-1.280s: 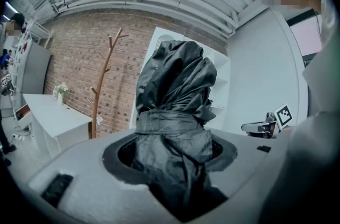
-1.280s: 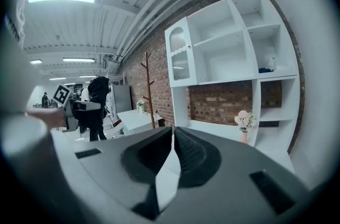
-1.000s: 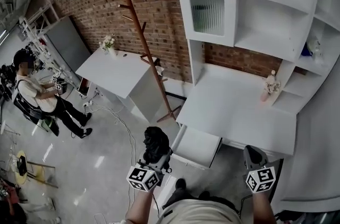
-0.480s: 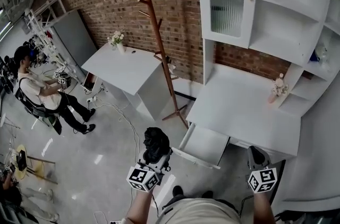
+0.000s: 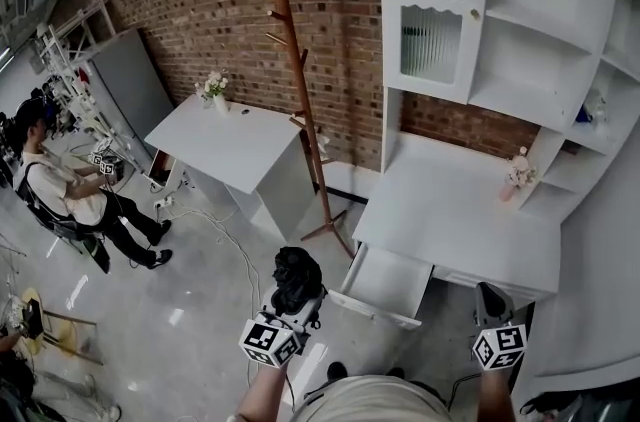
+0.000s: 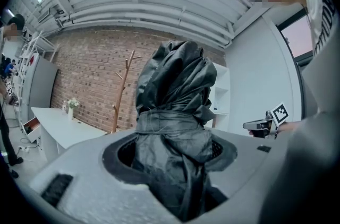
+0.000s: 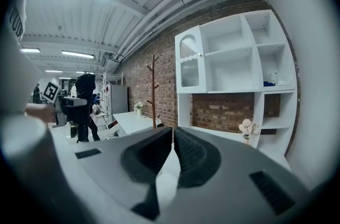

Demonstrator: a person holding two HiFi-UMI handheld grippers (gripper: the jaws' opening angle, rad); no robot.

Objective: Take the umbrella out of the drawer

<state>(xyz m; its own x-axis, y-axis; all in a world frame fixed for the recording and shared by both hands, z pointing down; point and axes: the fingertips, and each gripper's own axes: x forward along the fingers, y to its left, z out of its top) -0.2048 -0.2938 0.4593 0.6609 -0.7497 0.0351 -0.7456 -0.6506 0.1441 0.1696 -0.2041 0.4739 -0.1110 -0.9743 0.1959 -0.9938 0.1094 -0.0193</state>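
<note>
ok so from where i'm sitting this one looks basically done. the left gripper (image 6: 170, 149) is clamped on the umbrella (image 6: 175, 95), a black folded one all bunched up with its strap round the middle. it stands upright between the jaws, with the top poking well above them. in the head view the umbrella (image 5: 297, 272) is out over the floor in front of me, off to the left of the drawer (image 5: 385, 282) and clearly apart from it, not touching anything but the claw.

the drawer hangs pulled out from under the white desk (image 5: 460, 210), and what i can see of its inside looks bare. so the "take it out" part reads as finished to me.

the right gripper (image 7: 173, 151) has its jaws pretty much together, just a thin slit, with nothing between them. it hangs out on the right in front of the desk, doing nothing.

what's left? honestly not much. maybe set the umbrella down somewhere or push the drawer back in, but the task line doesn't ask for either. grip looks solid from the left gripper view, and i see no sign of it sliding.
</note>
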